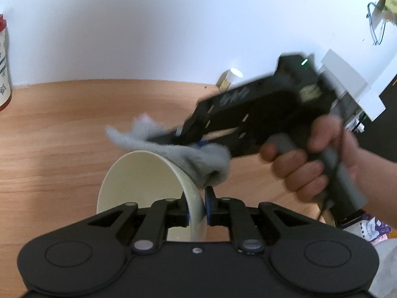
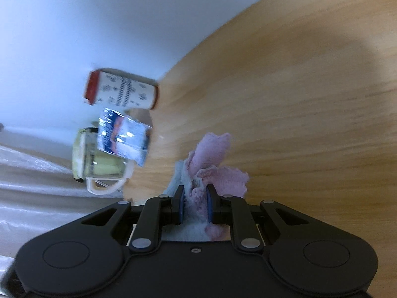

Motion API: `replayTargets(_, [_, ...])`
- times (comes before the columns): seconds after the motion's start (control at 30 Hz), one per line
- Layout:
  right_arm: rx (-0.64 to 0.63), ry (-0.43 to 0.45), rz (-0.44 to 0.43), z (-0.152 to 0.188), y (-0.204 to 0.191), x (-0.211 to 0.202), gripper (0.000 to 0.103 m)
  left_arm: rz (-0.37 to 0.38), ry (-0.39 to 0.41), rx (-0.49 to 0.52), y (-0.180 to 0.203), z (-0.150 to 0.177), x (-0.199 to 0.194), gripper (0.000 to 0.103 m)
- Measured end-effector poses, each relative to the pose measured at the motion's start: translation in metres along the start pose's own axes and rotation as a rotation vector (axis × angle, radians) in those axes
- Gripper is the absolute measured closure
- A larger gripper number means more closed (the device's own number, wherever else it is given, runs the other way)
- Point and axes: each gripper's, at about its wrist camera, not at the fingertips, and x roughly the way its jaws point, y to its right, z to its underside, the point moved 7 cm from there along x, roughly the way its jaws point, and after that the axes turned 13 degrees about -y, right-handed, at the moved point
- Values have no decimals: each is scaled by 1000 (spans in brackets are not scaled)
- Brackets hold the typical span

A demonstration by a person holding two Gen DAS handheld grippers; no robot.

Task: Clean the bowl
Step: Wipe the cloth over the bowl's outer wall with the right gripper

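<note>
Wooden tabletop (image 1: 62,129) under a white wall. Left gripper (image 1: 196,207) pinching the cream bowl (image 1: 139,181) by its rim, tilted above the tabletop. Right gripper (image 2: 194,204) clamped on a pink-and-grey cloth (image 2: 213,171), pressed against the bowl's outer side.

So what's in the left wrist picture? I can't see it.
The left gripper pinches the rim of a cream bowl tilted above a wooden table. A person's hand holds the right gripper, pressing a fluffy grey cloth against the bowl's outside.
</note>
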Motion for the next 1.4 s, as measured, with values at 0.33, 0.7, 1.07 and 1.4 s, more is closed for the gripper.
replayTargets(0.33, [41, -13, 10, -1, 10, 8, 84, 48, 2, 62, 11, 3, -6, 90])
replayTargets(0.7, [159, -123, 63, 10, 53, 32, 84, 42, 2, 55, 6, 7, -11, 91])
replayTargets(1.07, [80, -58, -48, -5, 10, 7, 84, 23, -2, 38, 1, 10, -8, 89])
replayTargets(1.4, [176, -148, 40, 4, 52, 37, 84, 36, 5, 29, -2, 14, -12, 89])
